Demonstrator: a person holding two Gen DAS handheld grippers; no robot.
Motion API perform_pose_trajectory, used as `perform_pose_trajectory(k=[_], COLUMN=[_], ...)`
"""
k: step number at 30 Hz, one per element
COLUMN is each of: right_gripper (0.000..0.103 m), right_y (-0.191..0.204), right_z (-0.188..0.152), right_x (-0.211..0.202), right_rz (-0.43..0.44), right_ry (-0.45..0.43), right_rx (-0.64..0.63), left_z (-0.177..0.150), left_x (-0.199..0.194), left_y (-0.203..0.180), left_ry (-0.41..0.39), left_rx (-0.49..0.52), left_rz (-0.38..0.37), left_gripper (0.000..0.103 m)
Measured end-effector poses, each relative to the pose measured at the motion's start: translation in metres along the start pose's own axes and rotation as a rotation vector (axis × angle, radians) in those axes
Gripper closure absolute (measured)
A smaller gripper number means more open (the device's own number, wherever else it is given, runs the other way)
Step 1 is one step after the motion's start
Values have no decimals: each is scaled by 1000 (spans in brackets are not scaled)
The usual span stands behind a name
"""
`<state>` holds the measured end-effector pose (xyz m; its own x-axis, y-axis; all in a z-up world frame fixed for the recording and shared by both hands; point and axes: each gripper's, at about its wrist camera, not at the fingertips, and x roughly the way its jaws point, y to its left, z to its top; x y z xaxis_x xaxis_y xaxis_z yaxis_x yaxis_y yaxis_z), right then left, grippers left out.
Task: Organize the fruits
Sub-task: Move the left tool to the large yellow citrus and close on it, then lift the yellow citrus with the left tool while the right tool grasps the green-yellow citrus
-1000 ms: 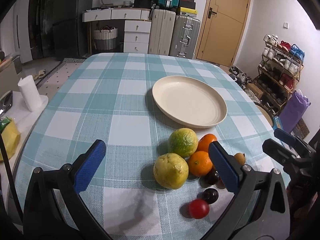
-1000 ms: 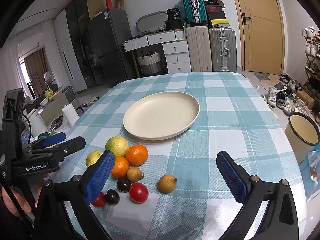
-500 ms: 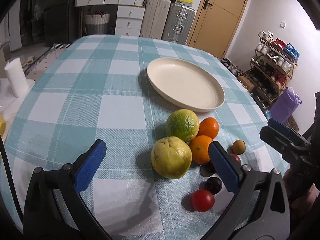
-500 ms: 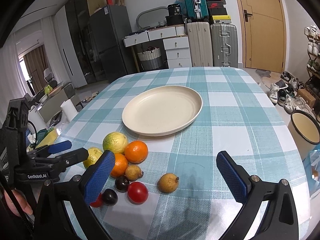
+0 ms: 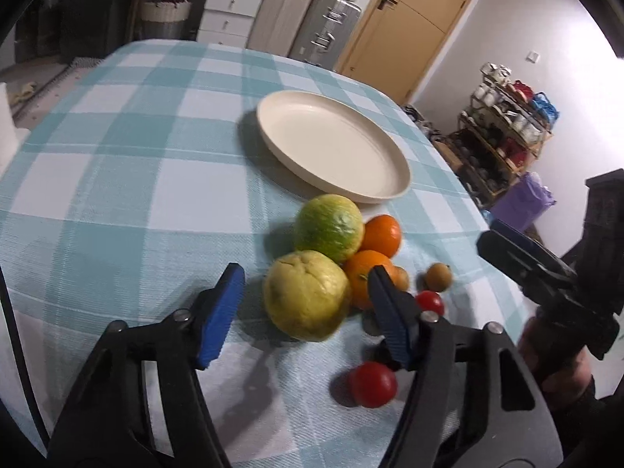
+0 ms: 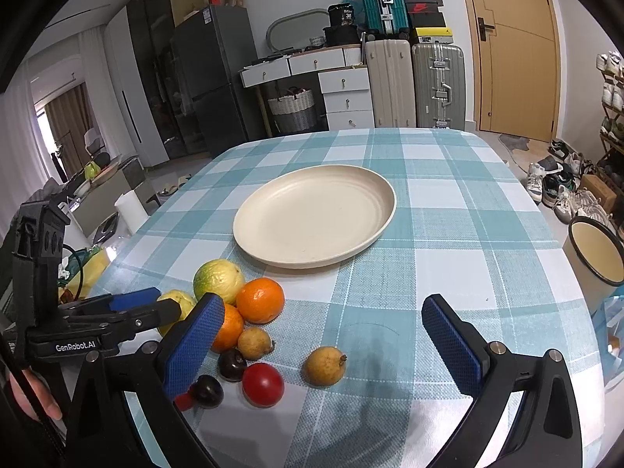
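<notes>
Closing around the yellow-green fruit (image 5: 306, 296), your left gripper (image 5: 304, 304) has pads either side, not yet pressing. The fruit is roundish, no clear long axis, lying nearest you in the cluster before the plate (image 5: 331, 148). Your right gripper (image 6: 319, 345) gapes wide, holding nothing.

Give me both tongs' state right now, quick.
Left tongs: closing around the large yellow-green round fruit, pads not yet pressing on it.
Right tongs: wide open, holding nothing.
</notes>
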<state>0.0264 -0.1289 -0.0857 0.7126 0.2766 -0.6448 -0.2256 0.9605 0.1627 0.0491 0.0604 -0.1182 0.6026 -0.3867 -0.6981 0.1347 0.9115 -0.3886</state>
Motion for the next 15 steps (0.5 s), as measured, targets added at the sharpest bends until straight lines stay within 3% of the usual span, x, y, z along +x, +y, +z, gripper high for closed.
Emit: perform_pose_trajectory(k=[4, 15], right_gripper=[0, 0], right_y=[2, 7], right_z=[2, 8], right_x=[3, 11], right_rz=[6, 29], right_ry=[2, 6], right_rx=[-6, -24], left_z=[-2, 1], left_x=[5, 11], left_y=[4, 14], left_ry=[25, 38], left_rx=[-22, -56], left_rz=[-59, -143], left_gripper=[58, 58])
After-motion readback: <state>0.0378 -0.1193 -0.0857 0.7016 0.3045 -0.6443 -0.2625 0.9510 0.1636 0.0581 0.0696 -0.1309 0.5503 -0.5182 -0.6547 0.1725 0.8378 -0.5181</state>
